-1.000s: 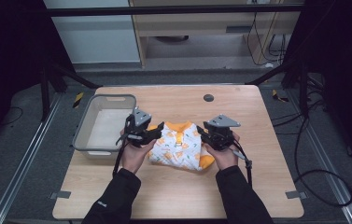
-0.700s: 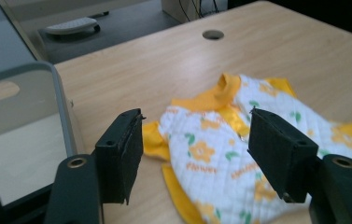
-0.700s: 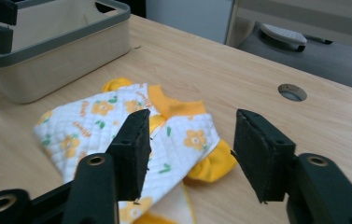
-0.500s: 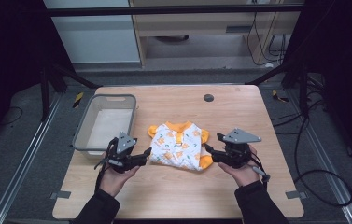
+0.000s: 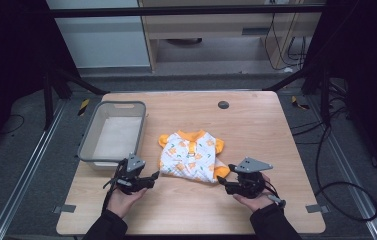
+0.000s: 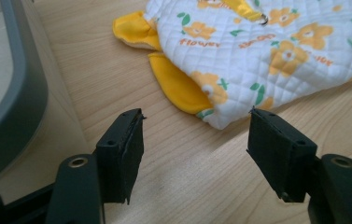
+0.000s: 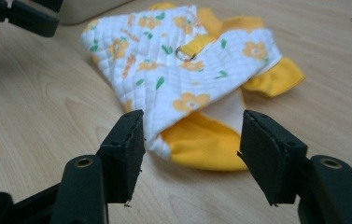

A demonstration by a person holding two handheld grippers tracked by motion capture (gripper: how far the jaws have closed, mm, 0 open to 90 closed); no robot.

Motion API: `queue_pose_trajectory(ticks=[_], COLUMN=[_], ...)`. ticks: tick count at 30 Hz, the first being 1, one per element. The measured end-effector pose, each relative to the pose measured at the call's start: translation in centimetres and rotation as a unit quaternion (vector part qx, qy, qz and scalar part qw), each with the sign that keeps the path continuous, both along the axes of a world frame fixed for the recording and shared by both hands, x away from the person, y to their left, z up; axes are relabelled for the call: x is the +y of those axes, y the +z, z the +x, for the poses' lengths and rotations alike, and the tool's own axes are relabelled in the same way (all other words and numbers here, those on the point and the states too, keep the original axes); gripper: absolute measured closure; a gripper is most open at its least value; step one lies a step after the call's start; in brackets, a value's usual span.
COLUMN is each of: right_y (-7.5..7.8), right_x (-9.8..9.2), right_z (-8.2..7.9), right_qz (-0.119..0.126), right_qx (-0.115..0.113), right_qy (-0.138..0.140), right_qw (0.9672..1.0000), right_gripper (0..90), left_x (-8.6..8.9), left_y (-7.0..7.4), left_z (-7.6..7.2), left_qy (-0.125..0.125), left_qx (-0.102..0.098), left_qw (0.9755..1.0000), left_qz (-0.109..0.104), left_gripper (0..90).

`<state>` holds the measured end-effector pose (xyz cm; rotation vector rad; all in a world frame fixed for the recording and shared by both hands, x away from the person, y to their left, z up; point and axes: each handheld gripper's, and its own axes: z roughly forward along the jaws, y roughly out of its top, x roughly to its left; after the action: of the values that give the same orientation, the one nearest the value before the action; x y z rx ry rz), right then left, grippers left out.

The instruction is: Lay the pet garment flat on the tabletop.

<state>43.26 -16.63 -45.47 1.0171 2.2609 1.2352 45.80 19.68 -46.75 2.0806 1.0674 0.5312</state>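
A grey plastic bin sits at the left of a wooden table, and just in front of it the left gripper rests low over the wood, its jaws wide apart and holding nothing. At the table's middle lies a small white quilted garment with orange flowers and yellow trim, flat and just beyond both grippers. To its right, the right gripper has just spread its jaws, which flank the garment's near yellow corner without pressing on it.

high view overhead, far; gripper views low, close, sharing garment
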Motion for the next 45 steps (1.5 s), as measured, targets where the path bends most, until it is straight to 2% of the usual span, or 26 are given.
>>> queue_pose_trajectory(ticks=[8, 12, 14, 20, 23, 24, 27, 29, 33, 36, 40, 43, 45], right_y=[-2.0, -2.3, -2.5, -3.3, -3.5, -3.8, -3.9, -4.0, -4.1, -4.1, -3.8, -3.3, -2.7], right_x=[1.4, 1.7, 2.0, 3.1, 3.4, 3.6, 3.7, 3.6, 3.5, 3.3, 3.2, 2.9, 2.5], right_z=[0.2, 0.3, 0.4, 0.6, 0.7, 0.8, 0.8, 1.0, 1.2, 1.5, 1.4, 1.4, 1.2], right_qz=[-0.02, -0.022, -0.022, -0.034, -0.041, -0.05, -0.056, -0.061, -0.067, -0.061, -0.059, -0.046, -0.029], right_qx=[0.023, 0.03, 0.033, 0.042, 0.04, 0.041, 0.04, 0.039, 0.042, 0.052, 0.06, 0.062, 0.06], right_qy=[0.02, 0.026, 0.029, 0.047, 0.047, 0.049, 0.047, 0.044, 0.04, 0.037, 0.042, 0.048, 0.051], right_qw=[0.9993, 0.999, 0.9988, 0.9974, 0.9973, 0.9967, 0.9965, 0.9964, 0.9961, 0.9961, 0.9956, 0.9958, 0.9964], right_gripper=[41.5, 43.7, 44.3, 46.4, 48.0, 50.8, 53.7, 58.9, 67.7, 77.3, 80.7, 81.9, 82.4], left_x=[-1.3, -1.9, -2.0, -2.4, -2.7, -2.8, -2.9, -2.8, -2.9, -3.0, -2.9, -2.6, -2.4], left_y=[-1.2, -1.6, -1.7, -2.3, -2.6, -2.6, -2.6, -2.7, -2.8, -2.7, -2.3, -1.7, -1.1], left_z=[0.7, 1.0, 1.1, 1.6, 1.8, 1.8, 2.0, 2.2, 2.3, 2.3, 2.1, 1.8, 1.5], left_qy=[-0.025, -0.032, -0.035, -0.05, -0.056, -0.054, -0.049, -0.045, -0.046, -0.053, -0.064, -0.068, -0.073], left_qx=[0.005, 0.004, 0.002, 0.017, 0.019, 0.018, 0.025, 0.039, 0.042, 0.047, 0.047, 0.048, 0.047], left_qw=[0.9994, 0.9991, 0.9991, 0.9986, 0.9982, 0.9983, 0.9985, 0.9982, 0.9981, 0.9975, 0.9968, 0.9964, 0.9958], left_qz=[0.023, 0.029, 0.026, 0.01, 0.012, 0.015, 0.003, -0.005, 0.004, 0.0, -0.003, -0.018, -0.029], left_gripper=[39.1, 39.8, 40.5, 47.6, 52.6, 57.0, 61.0, 69.5, 82.3, 87.2, 87.9, 88.2, 88.4])
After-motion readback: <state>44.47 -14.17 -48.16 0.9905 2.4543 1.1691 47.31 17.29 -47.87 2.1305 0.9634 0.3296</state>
